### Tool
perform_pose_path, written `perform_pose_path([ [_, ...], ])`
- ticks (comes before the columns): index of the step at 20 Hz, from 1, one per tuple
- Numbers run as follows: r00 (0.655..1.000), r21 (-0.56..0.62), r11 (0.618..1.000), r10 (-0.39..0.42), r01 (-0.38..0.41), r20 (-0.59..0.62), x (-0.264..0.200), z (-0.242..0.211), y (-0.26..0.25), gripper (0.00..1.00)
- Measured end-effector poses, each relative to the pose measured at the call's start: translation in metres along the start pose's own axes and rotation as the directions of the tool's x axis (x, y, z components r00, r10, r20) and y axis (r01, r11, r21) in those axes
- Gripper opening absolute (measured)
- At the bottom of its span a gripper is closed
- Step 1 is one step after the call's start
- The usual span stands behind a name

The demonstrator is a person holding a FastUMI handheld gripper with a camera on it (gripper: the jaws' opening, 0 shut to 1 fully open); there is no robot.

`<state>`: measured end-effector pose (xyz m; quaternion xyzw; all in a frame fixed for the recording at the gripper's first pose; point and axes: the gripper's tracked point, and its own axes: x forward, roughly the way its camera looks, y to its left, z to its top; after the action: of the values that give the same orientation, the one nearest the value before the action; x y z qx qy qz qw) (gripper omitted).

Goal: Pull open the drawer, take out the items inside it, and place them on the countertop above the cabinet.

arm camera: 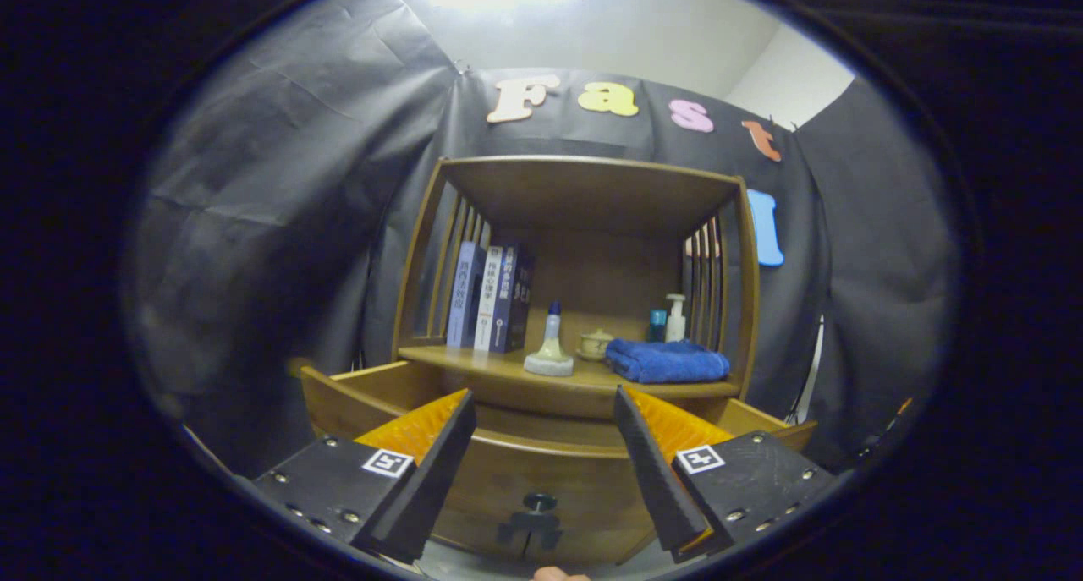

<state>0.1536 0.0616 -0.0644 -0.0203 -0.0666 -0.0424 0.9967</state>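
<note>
tongs (541, 446) apart; 1 drawer (541, 479), 3 books (491, 298)

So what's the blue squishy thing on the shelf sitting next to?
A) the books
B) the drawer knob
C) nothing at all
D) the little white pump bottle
D: the folded blue towel lies just in front of the white pump bottle, far from the books; the tongs hang open above the drawer.

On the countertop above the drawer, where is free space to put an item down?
Gripper is open. The countertop is bare along its front edge below the books and between books and bottle. It is crowded from the bottle past the small pot to the blue towel.
</note>
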Motion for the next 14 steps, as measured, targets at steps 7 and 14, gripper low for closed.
perform_pose_path([
  [7, 0.991, -0.007, 0.998, -0.07, 0.069, -0.117, 0.008, -0.029, -0.019, 0.97],
  [14, 0.979, -0.028, 0.993, -0.119, 0.116, -0.163, 0.014, -0.042, -0.032, 0.97],
])
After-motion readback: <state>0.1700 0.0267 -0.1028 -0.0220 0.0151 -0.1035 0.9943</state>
